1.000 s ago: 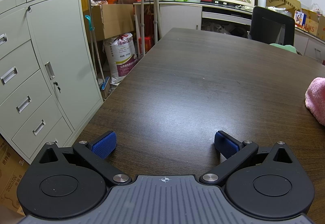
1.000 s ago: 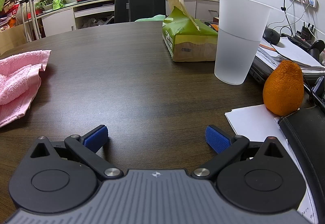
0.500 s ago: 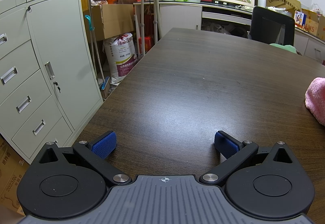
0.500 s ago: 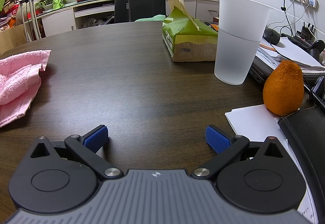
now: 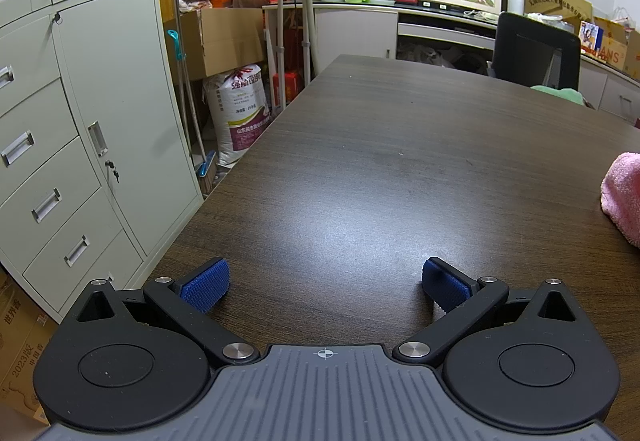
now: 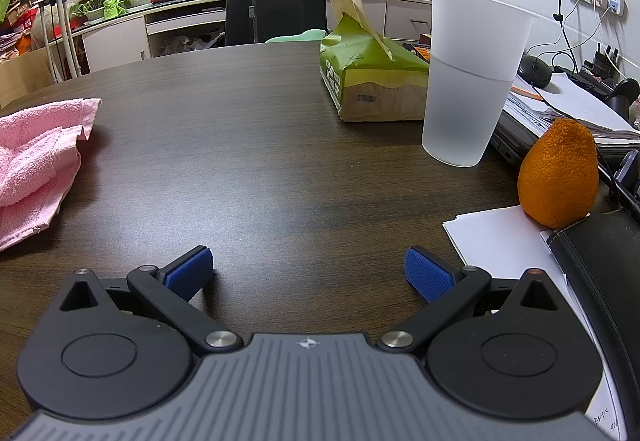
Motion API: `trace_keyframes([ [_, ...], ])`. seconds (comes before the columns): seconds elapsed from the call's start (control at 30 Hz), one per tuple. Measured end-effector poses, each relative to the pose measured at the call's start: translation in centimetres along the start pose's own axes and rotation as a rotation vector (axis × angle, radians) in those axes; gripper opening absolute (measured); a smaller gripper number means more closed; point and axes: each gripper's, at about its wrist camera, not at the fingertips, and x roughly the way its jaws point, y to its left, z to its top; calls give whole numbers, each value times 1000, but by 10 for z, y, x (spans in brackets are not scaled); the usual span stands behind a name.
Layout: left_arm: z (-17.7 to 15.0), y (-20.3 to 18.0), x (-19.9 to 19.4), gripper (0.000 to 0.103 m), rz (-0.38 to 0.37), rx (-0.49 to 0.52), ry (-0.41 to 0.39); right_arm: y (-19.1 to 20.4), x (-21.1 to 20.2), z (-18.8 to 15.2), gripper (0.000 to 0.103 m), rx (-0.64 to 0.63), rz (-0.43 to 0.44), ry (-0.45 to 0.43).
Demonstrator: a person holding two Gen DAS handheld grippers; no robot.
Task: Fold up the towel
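A pink towel (image 6: 36, 165) lies rumpled on the dark wooden table (image 6: 260, 145), at the left edge of the right wrist view. In the left wrist view only a corner of the same pink towel (image 5: 624, 197) shows at the far right. My left gripper (image 5: 325, 285) rests low over the table, open, its blue pads wide apart and nothing between them. My right gripper (image 6: 308, 273) is open too, over bare wood, well right of the towel. Neither gripper touches the cloth.
Right of my right gripper lie white papers (image 6: 496, 237), a black pouch (image 6: 600, 265) and an orange fruit (image 6: 558, 175). A translucent cup (image 6: 468, 77) and a green tissue pack (image 6: 372, 81) stand behind. Grey cabinets (image 5: 64, 145) flank the table's left edge (image 5: 224, 181).
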Motion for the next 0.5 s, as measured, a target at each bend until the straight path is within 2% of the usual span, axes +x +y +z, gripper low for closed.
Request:
trace_keyframes([
  [0.5,0,0,0,103,0,0,0,2,1,2,103,13,-12,0],
])
